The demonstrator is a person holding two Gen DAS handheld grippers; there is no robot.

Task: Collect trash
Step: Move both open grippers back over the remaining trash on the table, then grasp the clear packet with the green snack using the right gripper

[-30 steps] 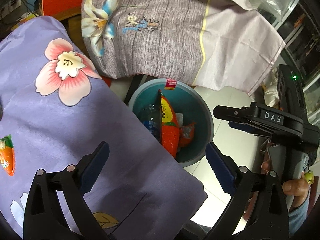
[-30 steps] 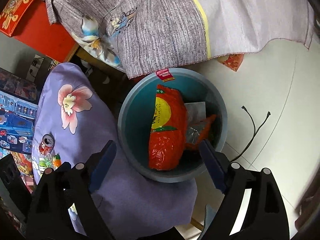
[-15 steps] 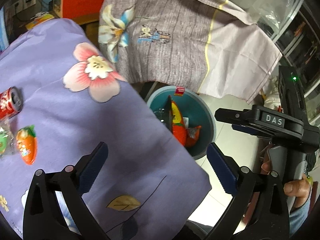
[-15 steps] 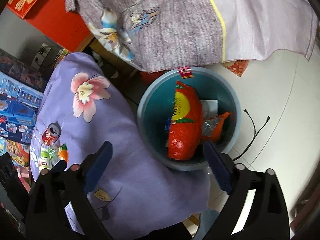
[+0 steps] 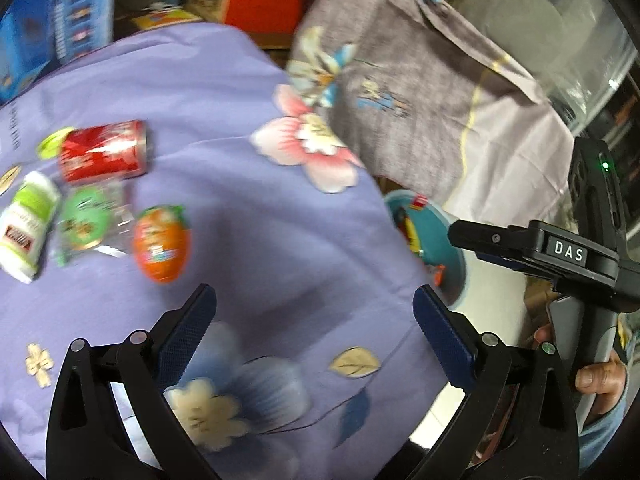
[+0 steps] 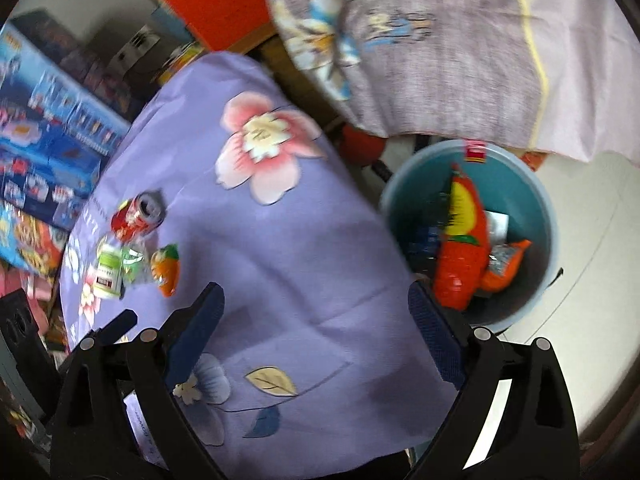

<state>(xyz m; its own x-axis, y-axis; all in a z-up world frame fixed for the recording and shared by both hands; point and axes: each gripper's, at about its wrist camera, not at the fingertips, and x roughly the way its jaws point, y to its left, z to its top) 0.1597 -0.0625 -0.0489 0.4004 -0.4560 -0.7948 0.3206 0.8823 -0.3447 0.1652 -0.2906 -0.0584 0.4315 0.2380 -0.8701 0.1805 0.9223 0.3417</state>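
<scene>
Purple floral cloth [image 5: 248,216] | bin [image 5: 452,256] half hidden | left gripper [image 5: 314,312], right gripper [image 6: 316,312] wide, empty

Lilac flower-print cloth [image 5: 248,240], red can [image 5: 104,151], teal bin [image 6: 540,216].

left claw [image 5: 314,312]: black arms, blue ribbed pads, silver rivets | right claw [image 6: 316,312]: showing same; "DAS" label, green LED | sleeve [image 5: 600,440]: blue

Motion blur smears the red can [image 5: 103,151] and wrappers, labels unreadable. Purple cloth [image 5: 248,216] hides most of the bin [image 5: 448,240] in left view; blue boxes [image 6: 44,148] cut off at frame edge.
</scene>
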